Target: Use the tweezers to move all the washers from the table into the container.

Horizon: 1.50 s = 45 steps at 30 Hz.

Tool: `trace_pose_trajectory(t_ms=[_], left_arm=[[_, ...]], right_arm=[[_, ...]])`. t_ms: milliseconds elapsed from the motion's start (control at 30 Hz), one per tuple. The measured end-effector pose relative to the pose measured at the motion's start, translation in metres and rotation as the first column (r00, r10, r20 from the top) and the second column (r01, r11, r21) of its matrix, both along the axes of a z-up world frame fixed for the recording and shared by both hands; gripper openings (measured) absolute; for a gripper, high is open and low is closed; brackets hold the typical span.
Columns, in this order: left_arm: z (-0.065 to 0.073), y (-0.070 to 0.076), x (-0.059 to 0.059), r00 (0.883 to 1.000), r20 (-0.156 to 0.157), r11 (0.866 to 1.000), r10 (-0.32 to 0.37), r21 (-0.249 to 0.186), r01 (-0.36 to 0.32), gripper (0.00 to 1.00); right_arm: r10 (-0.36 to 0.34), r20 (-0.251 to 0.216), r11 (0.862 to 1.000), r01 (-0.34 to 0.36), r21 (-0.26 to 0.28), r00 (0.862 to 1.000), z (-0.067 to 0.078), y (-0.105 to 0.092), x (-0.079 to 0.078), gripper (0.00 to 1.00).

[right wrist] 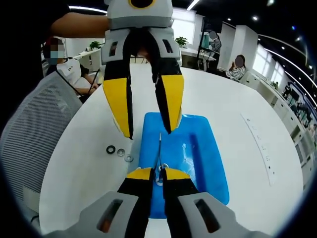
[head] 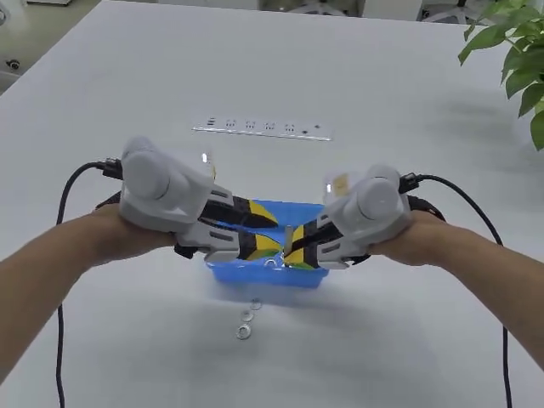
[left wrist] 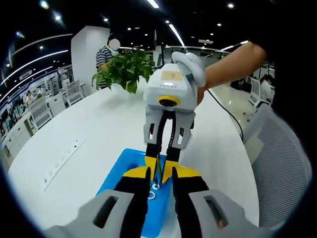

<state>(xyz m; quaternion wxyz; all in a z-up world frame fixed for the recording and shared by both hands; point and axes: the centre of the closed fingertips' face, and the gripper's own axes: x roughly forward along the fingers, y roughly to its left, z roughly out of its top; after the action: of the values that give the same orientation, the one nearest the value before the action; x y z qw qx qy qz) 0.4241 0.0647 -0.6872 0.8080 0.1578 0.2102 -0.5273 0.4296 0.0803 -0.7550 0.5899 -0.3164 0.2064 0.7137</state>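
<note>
Washers (head: 246,317) on the worktop (head: 382,102), beside the blue container (head: 263,274)
Three lie just outside it (in a short row); right tongs (right wrist: 158,173) clamp the tweezers (right wrist: 159,146) over the container, left tongs (right wrist: 148,132) apart.

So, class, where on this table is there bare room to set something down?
Bare: the stretch between the power strip and the blue container, and the table between strip and plant. Crowded: around the container, with the washers on its near side.
</note>
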Motion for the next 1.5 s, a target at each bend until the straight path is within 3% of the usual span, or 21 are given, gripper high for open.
trace_pose_trajectory(t_ms=[267, 867, 1500], left_arm=[[-0.003, -0.007, 0.008, 0.999, 0.021, 0.999, -0.027, 0.026, 0.027, 0.12], [-0.005, -0.015, 0.009, 0.998, 0.012, 0.998, -0.059, 0.028, 0.059, 0.06], [-0.004, -0.007, 0.009, 0.999, 0.008, 0.998, -0.043, 0.044, 0.043, 0.05]], right_arm=[[0.011, 0.008, 1.0, -0.011, -0.005, 1.0, 0.0, -0.001, -0.001, 0.08], [0.027, 0.03, 1.0, -0.027, -0.017, 0.999, 0.0, -0.004, 0.0, 0.09], [-0.001, 0.026, 1.0, 0.001, -0.016, 1.0, 0.004, -0.004, 0.002, 0.13]])
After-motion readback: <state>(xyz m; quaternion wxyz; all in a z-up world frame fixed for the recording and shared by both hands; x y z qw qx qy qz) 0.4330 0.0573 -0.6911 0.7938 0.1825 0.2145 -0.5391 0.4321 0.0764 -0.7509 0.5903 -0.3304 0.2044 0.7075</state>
